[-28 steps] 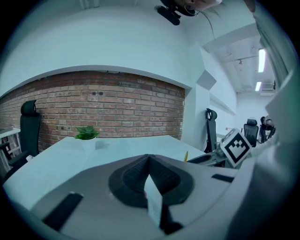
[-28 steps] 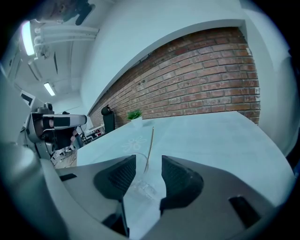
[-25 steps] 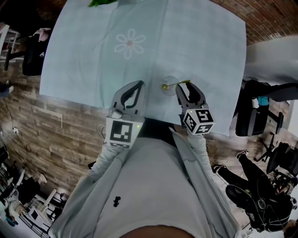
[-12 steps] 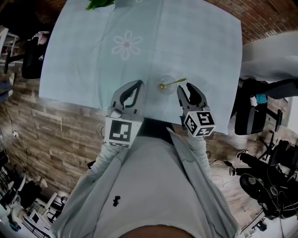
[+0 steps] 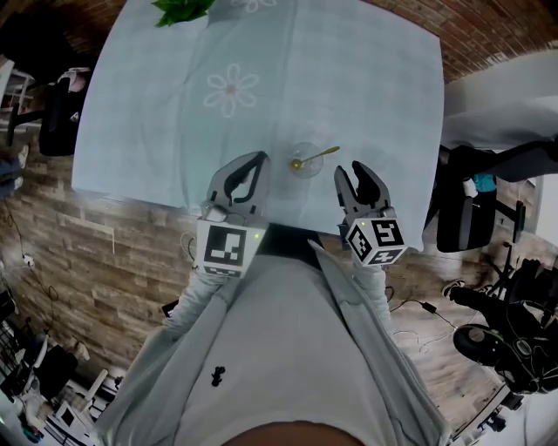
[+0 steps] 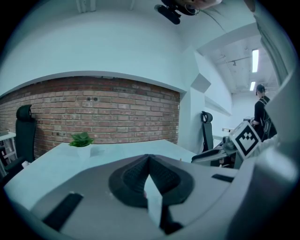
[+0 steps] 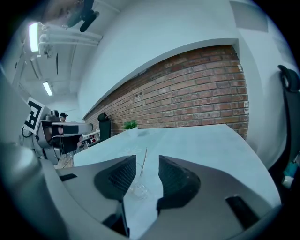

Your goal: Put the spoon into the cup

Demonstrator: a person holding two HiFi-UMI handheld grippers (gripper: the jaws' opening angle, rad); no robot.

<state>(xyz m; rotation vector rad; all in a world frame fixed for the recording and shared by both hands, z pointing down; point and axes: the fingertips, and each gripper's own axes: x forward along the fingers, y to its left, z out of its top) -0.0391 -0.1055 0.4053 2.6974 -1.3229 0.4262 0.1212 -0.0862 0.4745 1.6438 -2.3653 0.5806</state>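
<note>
A clear glass cup (image 5: 305, 162) stands on the pale blue tablecloth (image 5: 366, 78) near the table's front edge. A gold spoon (image 5: 316, 157) rests in it, bowl down, with the handle leaning out to the right. My right gripper (image 5: 351, 171) is open and empty, just right of and nearer than the cup, clear of the spoon handle. In the right gripper view the cup (image 7: 136, 186) and spoon (image 7: 143, 161) show through the gap of the right gripper (image 7: 147, 164). My left gripper (image 5: 260, 160) is shut on nothing, left of the cup; its view shows the left gripper (image 6: 149, 158) closed.
A flower pattern (image 5: 231, 90) marks the cloth at mid-table. A small potted plant (image 5: 181, 9) stands at the far edge. Black office chairs stand to the right (image 5: 462, 218) and left (image 5: 57, 104) of the table. A brick wall (image 7: 201, 103) lies beyond.
My right gripper has drawn back from the spoon handle toward the table's front edge. The spoon stays in the cup. The left gripper has kept its place.
</note>
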